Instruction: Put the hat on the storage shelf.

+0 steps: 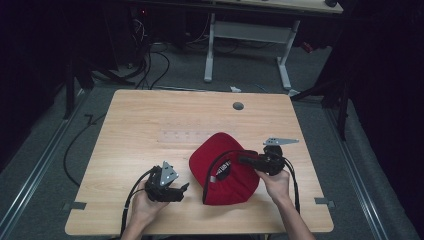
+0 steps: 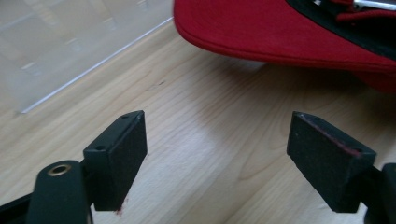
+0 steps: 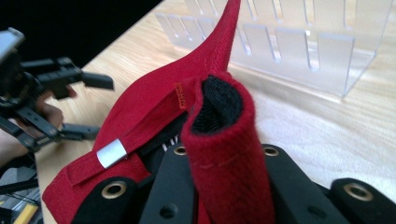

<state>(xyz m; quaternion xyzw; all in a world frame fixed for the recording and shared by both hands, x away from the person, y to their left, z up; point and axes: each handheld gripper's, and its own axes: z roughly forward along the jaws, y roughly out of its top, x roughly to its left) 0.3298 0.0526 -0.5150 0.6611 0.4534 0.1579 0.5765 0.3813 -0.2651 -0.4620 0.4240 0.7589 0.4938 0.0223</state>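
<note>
High view: a red baseball cap (image 1: 227, 167) lies upside down on the wooden worktop (image 1: 150, 125), right of centre and toward the near edge, its hollow facing up and its dark inner lining exposed. A black strap and a small silver tag can be made out inside the hollow; nothing else can be distinguished there.

The right tool (image 1: 245, 160), held by the person's right hand (image 1: 276, 182), reaches into the cap from the right. In the right gripper view its jaws are pressed together on a folded band of the cap (image 3: 224, 140), red outside and black inside, which rises between them. A silver tag (image 3: 112, 153) sits on the red strap to the left.

The left tool (image 1: 182, 189), in the left hand (image 1: 145, 205), rests low over the worktop just left of the cap and apart from it. In the left gripper view its jaws stand spread, with bare wood (image 2: 210, 154) between them and the cap's red brim (image 2: 280, 32) beyond, untouched.

A clear plastic organiser (image 3: 299, 42) with upright dividers stands on the worktop beyond the cap, toward the middle; its visible slots hold nothing discernible. In the high view it appears as a faint pale rectangle (image 1: 182, 136). A round grey grommet (image 1: 238, 106) marks the far side of the worktop.
</note>
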